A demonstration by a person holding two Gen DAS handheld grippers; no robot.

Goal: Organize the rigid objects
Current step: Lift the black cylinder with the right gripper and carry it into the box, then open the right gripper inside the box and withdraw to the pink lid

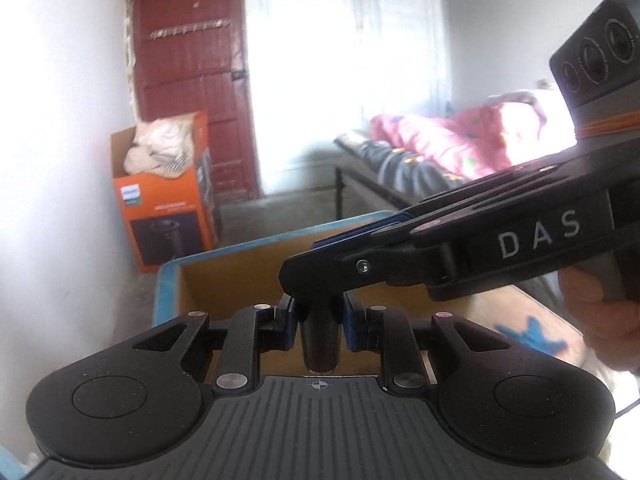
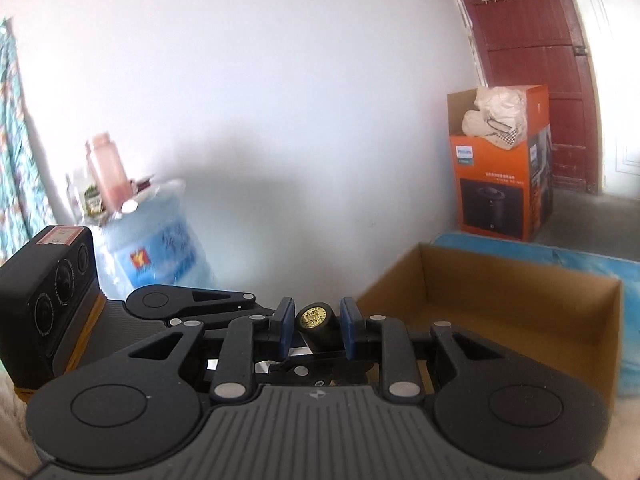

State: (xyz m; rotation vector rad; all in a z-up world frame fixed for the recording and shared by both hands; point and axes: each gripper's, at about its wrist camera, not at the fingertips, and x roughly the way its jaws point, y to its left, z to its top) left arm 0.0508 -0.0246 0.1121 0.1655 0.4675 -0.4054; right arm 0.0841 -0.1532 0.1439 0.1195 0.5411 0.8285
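A small black cylinder (image 1: 319,340) with a gold sticker on its end (image 2: 316,320) sits between both pairs of blue-padded fingers. My left gripper (image 1: 318,322) has its pads close on the cylinder's sides. My right gripper (image 2: 316,326) comes in from the right in the left wrist view (image 1: 308,280), crossing over the left fingers; its pads stand a little off the cylinder on both sides. Both hover at the near edge of an open cardboard box (image 2: 500,304) with a blue rim (image 1: 168,280).
An orange appliance carton (image 1: 168,208) stuffed with cloth stands by the red door (image 1: 188,60). A bed with a pink blanket (image 1: 440,140) lies to the right. A blue water jug (image 2: 156,240) with bottles on top stands by the white wall.
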